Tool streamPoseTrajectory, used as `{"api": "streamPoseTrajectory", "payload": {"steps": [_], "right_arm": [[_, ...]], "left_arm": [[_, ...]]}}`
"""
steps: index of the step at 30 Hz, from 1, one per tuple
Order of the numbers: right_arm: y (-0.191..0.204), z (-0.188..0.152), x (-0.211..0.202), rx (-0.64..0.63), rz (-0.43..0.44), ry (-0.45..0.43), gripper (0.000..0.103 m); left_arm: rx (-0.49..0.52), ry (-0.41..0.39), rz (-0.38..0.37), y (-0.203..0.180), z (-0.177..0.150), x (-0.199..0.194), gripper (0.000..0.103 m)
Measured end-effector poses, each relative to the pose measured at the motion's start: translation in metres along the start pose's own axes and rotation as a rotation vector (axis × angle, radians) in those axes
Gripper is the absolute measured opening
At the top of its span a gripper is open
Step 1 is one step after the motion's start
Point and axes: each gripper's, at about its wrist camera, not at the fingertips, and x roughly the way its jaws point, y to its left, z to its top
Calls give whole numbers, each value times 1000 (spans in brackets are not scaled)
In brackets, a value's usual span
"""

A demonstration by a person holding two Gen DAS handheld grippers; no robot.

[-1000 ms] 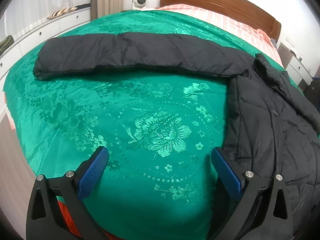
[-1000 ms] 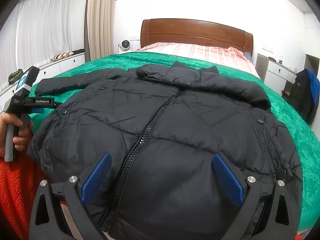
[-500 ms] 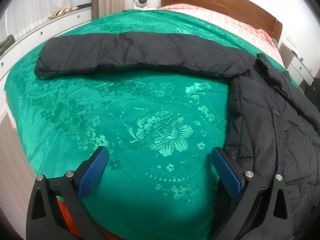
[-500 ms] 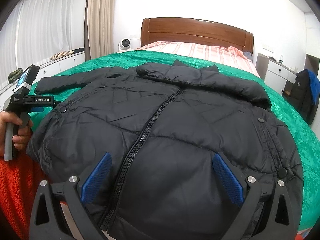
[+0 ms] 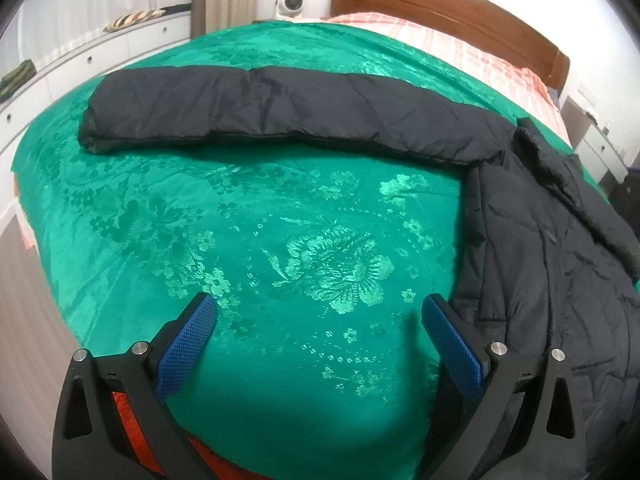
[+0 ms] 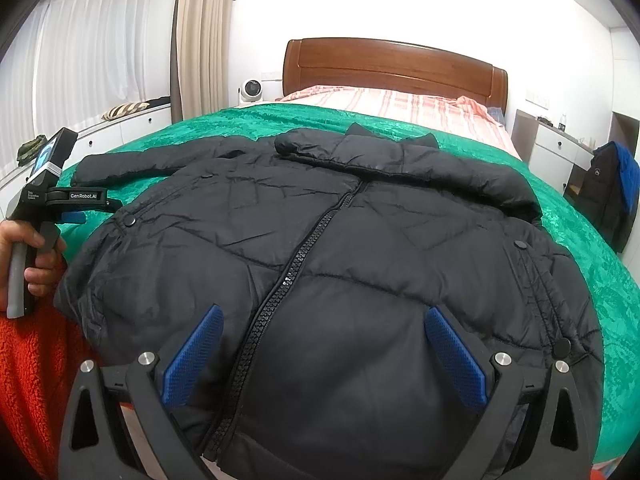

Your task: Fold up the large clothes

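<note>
The left gripper (image 5: pixel 318 322) hangs with its blue pads spread wide and nothing between them, above the green bedspread (image 5: pixel 240 220) just left of the black puffer jacket (image 6: pixel 340 264); the right gripper (image 6: pixel 320 332) is equally wide apart and empty, poised over the jacket's zipper (image 6: pixel 296 268) near the hem. The jacket lies face up, zipped, across the bedspread, its left sleeve (image 5: pixel 280 108) stretched straight out sideways. Behind stand the wooden headboard (image 6: pixel 392 68) and striped pink sheet (image 6: pixel 400 106).
</note>
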Motion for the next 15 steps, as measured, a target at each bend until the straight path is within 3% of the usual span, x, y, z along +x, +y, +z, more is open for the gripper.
{"api": "streamPoseTrajectory", "payload": {"steps": [5,8,15], "right_arm": [[0,0,0,-2,1,2,100],[0,0,-2,-6,-1,-4,100],[-7,2,-2,19,-7,-11,100]], "left_arm": [[-12,7,-9,3,1,-1,102],[-77,32,-60,15,10,-1,102],[-505,28,-248,112,48,-4,102]]}}
